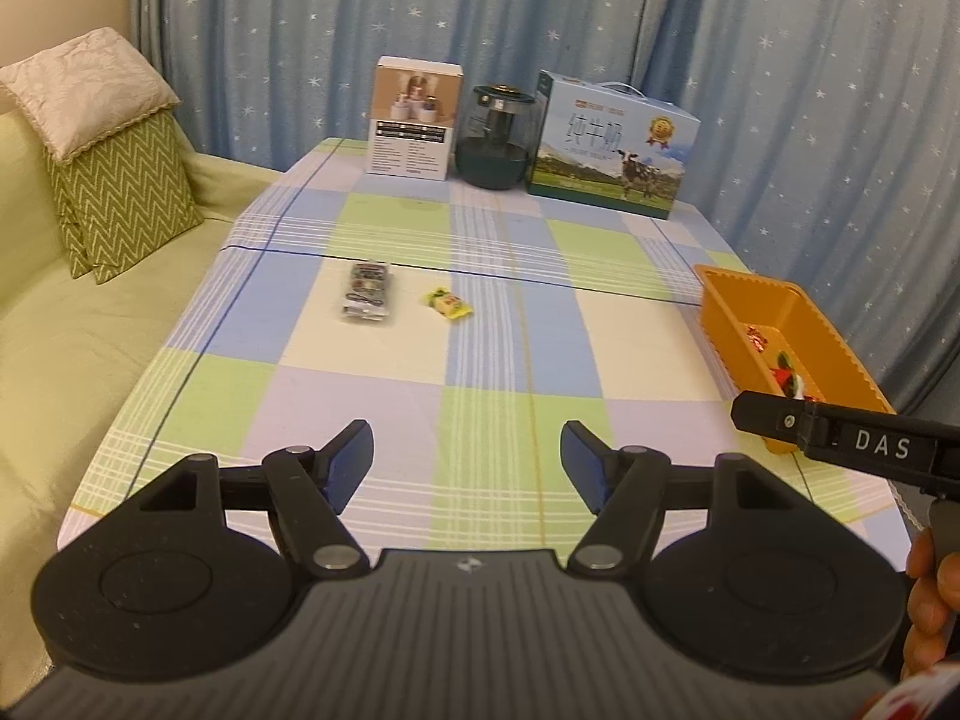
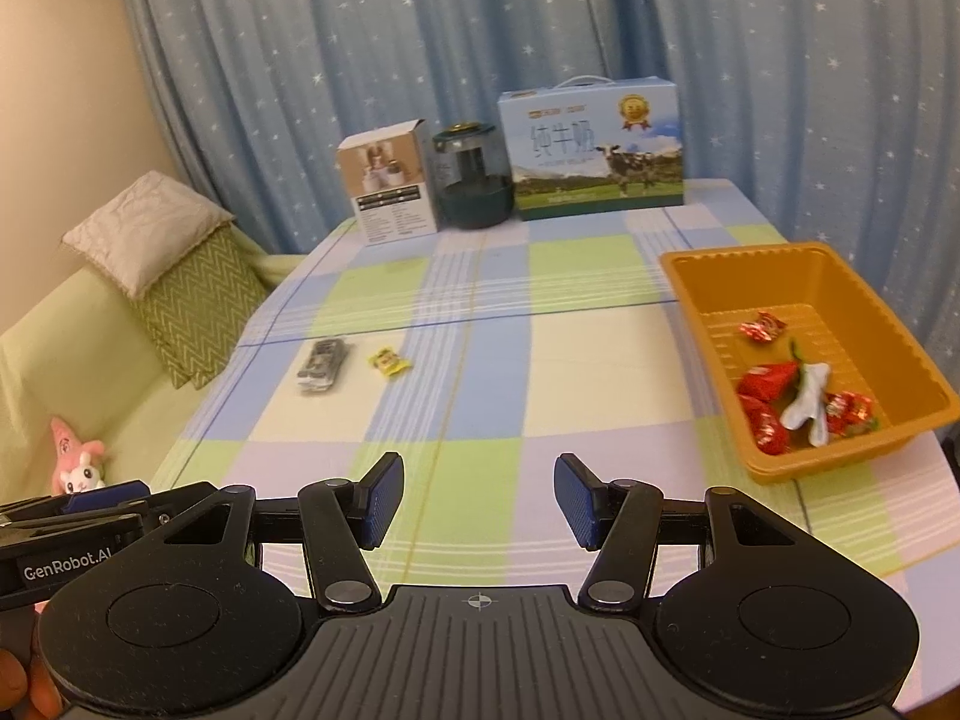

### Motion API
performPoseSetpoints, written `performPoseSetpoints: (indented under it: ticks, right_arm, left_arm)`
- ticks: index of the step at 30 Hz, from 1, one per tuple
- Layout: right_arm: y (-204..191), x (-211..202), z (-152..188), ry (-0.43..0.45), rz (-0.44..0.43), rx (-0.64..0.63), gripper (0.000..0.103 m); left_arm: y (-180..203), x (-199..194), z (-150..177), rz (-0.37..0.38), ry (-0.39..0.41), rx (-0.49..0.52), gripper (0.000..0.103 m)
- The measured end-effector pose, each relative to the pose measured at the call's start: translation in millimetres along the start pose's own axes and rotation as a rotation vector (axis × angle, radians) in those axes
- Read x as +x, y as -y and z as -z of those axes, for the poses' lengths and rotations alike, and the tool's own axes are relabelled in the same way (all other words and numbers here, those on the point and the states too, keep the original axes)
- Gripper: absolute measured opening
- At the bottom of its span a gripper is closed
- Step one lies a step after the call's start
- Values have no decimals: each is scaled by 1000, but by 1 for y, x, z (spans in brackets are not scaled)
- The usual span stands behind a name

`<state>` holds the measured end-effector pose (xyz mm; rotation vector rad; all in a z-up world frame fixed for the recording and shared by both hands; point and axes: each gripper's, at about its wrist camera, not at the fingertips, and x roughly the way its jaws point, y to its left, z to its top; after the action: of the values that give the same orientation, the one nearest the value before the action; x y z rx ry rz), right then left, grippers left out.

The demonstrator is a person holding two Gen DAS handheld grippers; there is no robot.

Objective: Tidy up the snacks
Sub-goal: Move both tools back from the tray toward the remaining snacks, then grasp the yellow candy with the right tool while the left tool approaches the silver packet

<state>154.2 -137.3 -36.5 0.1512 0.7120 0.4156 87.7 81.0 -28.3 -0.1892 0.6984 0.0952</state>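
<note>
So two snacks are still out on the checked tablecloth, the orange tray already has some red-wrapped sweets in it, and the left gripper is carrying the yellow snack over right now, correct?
Not quite. The left gripper carries nothing: its jaws stand open with only tablecloth between them, as the left wrist view shows. The yellow snack lies on the tablecloth beside the dark packet. The orange tray does hold red-wrapped sweets.

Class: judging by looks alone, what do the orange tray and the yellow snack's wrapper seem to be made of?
Orange tray: probably thin moulded plastic, semi-glossy; ridged floor, scalloped rim, rounded corners.
Yellow snack: likely plastic film wrapper; crimped ends, slight sheen, though too small for certainty.
</note>
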Motion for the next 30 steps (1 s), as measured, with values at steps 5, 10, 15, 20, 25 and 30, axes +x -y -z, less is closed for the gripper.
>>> performPoseSetpoints:
  ticks: [5,10,15,20,25,30]
  right_arm:
    - [-13,22,-5,-9,-20,-30,56]
    - [-23,47,-12,-14,-39,-72,56]
    - [-26,73,-20,-13,-57,-109,56]
    - [-26,106,-25,-13,-81,-149,56]
    - [-27,144,-30,-19,-106,-184,56]
    - [-30,186,-34,-34,-126,-227,56]
  left_arm:
    - [-15,10,-7,-19,-1,-12,66]
    - [-29,25,-18,-42,1,-12,66]
    - [-39,46,-32,-58,2,-5,66]
    - [-46,75,-47,-70,2,10,66]
    - [-57,108,-57,-92,-2,18,66]
    - [-69,144,-66,-112,-10,23,66]
